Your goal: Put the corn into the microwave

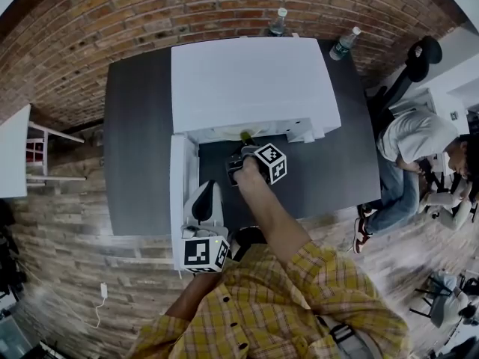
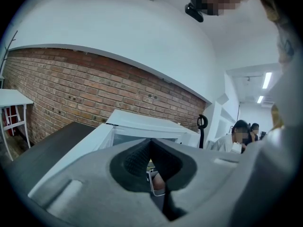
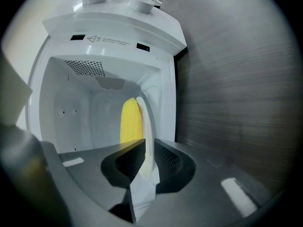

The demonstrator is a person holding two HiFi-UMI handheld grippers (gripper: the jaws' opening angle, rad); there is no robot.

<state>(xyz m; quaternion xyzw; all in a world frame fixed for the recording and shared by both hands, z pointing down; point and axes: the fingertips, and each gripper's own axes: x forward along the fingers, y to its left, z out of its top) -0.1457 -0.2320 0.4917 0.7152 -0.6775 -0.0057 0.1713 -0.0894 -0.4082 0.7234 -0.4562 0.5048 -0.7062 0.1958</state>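
Observation:
A white microwave (image 1: pixel 247 81) stands on a dark table (image 1: pixel 135 148), its door (image 1: pixel 178 178) swung out to the left. In the right gripper view its cavity (image 3: pixel 75 112) holds a yellow corn cob (image 3: pixel 131 119) lying on a white plate (image 3: pixel 147 122), seen edge-on. My right gripper (image 3: pixel 145 148) is at the opening, and the plate's rim stands between its open jaws. From the head view a bit of the corn (image 1: pixel 245 135) shows at the opening, just past the right gripper (image 1: pixel 243 152). My left gripper (image 1: pixel 206 189) hovers beside the open door, its jaws (image 2: pixel 150 143) shut on nothing.
Two water bottles (image 1: pixel 278 21) (image 1: pixel 344 43) stand behind the microwave. A person (image 1: pixel 419 137) sits at the table's right end by a black chair (image 1: pixel 415 62). A white side table (image 1: pixel 15 155) stands at the left, against the brick wall.

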